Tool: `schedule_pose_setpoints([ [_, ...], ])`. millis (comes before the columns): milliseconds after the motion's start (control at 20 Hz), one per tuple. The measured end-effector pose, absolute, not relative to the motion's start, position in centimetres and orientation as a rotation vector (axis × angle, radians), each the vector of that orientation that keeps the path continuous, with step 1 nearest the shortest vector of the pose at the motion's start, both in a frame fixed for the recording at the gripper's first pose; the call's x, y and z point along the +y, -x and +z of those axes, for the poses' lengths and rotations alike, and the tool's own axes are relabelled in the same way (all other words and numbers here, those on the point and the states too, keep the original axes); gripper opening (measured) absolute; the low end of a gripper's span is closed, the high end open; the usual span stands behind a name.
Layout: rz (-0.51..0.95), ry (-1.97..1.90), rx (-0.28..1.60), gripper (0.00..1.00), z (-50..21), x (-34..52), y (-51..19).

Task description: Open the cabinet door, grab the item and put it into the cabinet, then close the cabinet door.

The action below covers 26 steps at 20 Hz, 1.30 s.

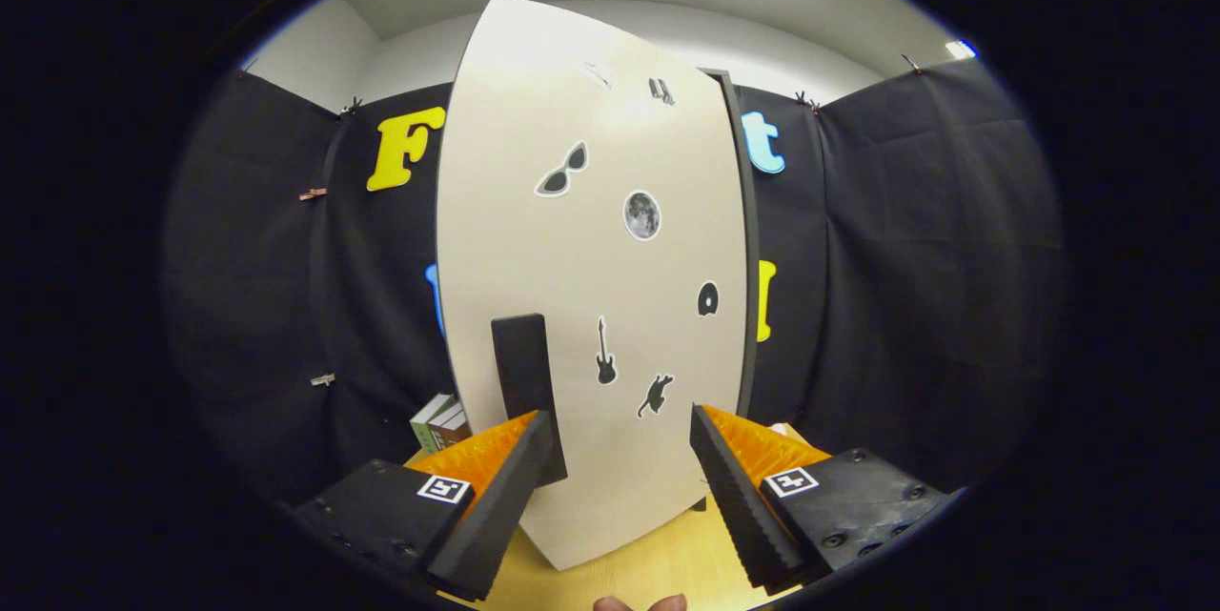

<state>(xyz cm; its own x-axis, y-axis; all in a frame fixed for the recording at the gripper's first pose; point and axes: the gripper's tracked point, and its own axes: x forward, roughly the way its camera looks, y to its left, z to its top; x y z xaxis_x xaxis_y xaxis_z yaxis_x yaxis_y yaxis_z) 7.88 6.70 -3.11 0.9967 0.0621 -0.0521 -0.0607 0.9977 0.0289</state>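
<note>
I see the tall cream cabinet door with small stickers (600, 258) across the centre of the frame, standing closed or nearly so against its dark frame at right. My gripper (620, 487) is spread wide with nothing between its fingers; the black upright bar handle (524, 382) sits just ahead of the left finger. A small stack of books (440, 422), perhaps the item, lies lower left on the yellow wooden tabletop (648, 563). This fits reaching for the handle or having just shut the door; I can't tell.
</note>
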Motion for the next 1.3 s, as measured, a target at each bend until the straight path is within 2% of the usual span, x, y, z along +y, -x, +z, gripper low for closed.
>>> schedule_pose_setpoints([
  [350, 0.105, 0.006, 0.022, 0.96, -2.8, 8.9, -8.5],
  [1300, 0.103, 0.022, -0.033, 0.96, -1.4, 9.7, -10.0],
])
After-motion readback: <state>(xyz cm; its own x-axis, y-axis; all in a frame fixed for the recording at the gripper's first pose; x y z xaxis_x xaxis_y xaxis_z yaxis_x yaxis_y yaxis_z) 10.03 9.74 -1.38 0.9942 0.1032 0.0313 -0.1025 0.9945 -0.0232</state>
